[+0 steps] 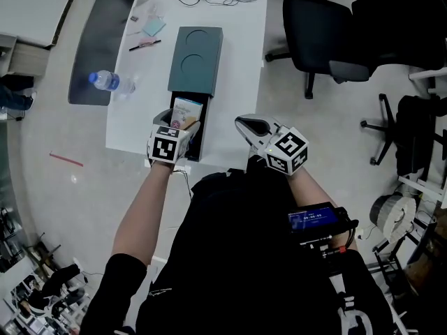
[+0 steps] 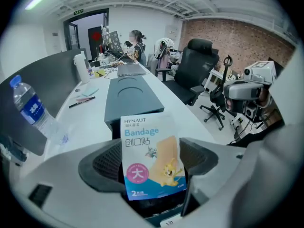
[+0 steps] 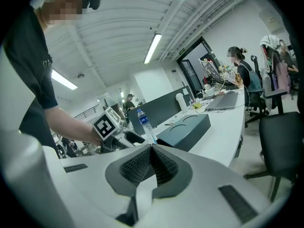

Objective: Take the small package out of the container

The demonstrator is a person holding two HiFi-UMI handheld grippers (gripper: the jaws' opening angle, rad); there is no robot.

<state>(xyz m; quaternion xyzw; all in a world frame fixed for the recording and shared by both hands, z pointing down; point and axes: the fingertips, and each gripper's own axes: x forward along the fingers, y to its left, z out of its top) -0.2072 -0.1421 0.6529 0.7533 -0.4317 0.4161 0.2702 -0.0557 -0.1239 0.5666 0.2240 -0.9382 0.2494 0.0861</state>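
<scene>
We pinch the small white-and-blue bandage package (image 2: 151, 156) upright in our left hand-held gripper (image 1: 180, 123), probably so it clears the dark teal box container's (image 1: 195, 61) open end. Our right hand-held gripper (image 3: 151, 148) idles, jaws together on nothing.

The small package (image 2: 151, 158) was white with blue lettering, a pink disc, a tan patch with cartoon figures and a blue bottom band. The container (image 1: 196, 60) was dark grey-green on a white table (image 1: 237, 82). At its nine o'clock, the clear water bottle (image 1: 110, 82) had a blue cap.
</scene>
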